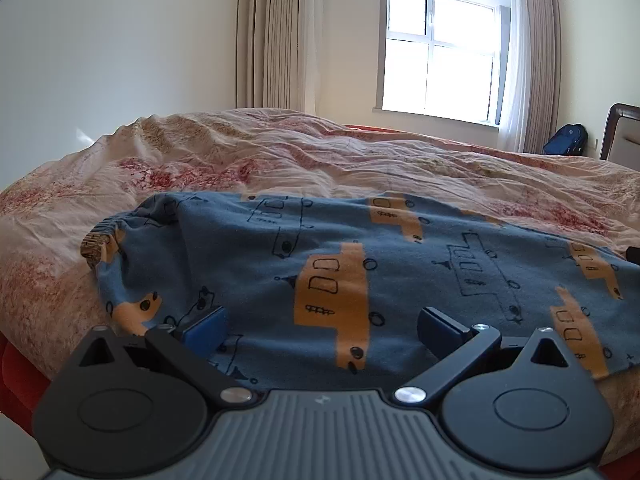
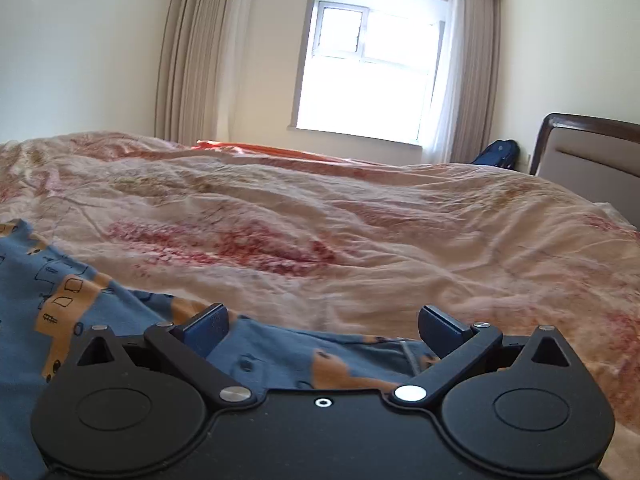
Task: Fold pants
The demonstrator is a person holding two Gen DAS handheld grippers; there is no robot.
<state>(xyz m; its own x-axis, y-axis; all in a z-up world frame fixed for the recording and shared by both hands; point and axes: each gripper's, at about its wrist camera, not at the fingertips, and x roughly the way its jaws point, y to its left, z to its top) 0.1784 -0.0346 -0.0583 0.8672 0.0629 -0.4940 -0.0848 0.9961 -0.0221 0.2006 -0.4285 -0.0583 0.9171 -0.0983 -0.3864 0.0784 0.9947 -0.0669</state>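
Blue pants (image 1: 328, 276) with orange vehicle prints lie spread on the bed, their gathered waistband (image 1: 98, 236) at the left. My left gripper (image 1: 322, 326) hovers open low over the near part of the cloth, nothing between its blue pads. In the right wrist view the same pants (image 2: 80, 312) run from the left edge under my right gripper (image 2: 323, 326). That gripper is open too, its fingers set wide just above the cloth's far hem (image 2: 360, 344). At the far right of the left wrist view a dark tip (image 1: 633, 255) touches the pants' edge.
A crumpled pink floral quilt (image 2: 340, 232) covers the whole bed, with an orange sheet (image 2: 280, 150) at its far side. A padded headboard (image 2: 588, 156) stands at the right, a blue backpack (image 2: 498, 154) on the floor beneath the curtained window (image 2: 368, 68).
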